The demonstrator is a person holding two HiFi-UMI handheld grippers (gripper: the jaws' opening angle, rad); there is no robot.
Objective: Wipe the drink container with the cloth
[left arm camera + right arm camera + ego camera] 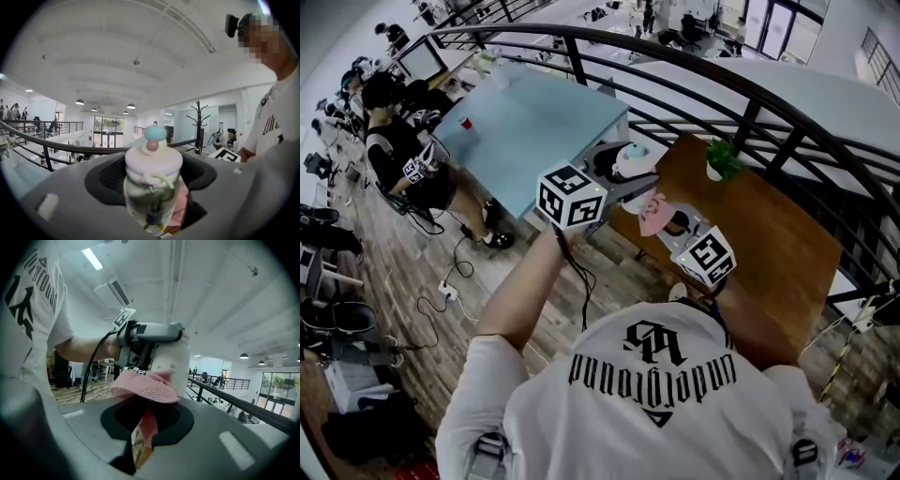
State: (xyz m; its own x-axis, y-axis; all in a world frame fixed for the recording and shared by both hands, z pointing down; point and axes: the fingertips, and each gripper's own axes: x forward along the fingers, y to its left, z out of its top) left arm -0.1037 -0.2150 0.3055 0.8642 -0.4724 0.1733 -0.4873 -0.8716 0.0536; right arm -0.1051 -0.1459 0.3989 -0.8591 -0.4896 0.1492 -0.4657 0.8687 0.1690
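A: Closest in, the right gripper [145, 420] is clamped tight on the pink cloth [145, 385], jaws pinching a fold, the rest bunched out front.

B: And that bunch sits right against the white side of the drink container [152, 164], low on its body. The left gripper [152, 187] has the container squeezed between its pads, clear of the desk.

A: Where's it hanging?

B: In the air over the near left edge of the brown desk [773, 244]. Just left of that edge you get wooden floor [422, 253], cables [441, 291] trailing across it.

A: Room to move?

B: Plenty to the right, where open wood stretches away. Tighter beyond: a small potted plant [722, 157] stands near the far edge, just past the container in the head view, and the black railing [750, 94] curves along behind the desk. Off to the left a light-blue desk [516, 122] sits close by, a red cup [466, 123] on it, a seated person [389, 141] at its left side.

A: Which way's the container pointing?

B: Long axis near upright, light-blue cap [154, 133] on top, a green strap [161, 187] hanging down the side that faces the left gripper's camera. The left gripper comes at it from the side, across that axis; the cloth meets it from the far side. In the right gripper view the white body runs down from the left gripper's jaws to the cloth.
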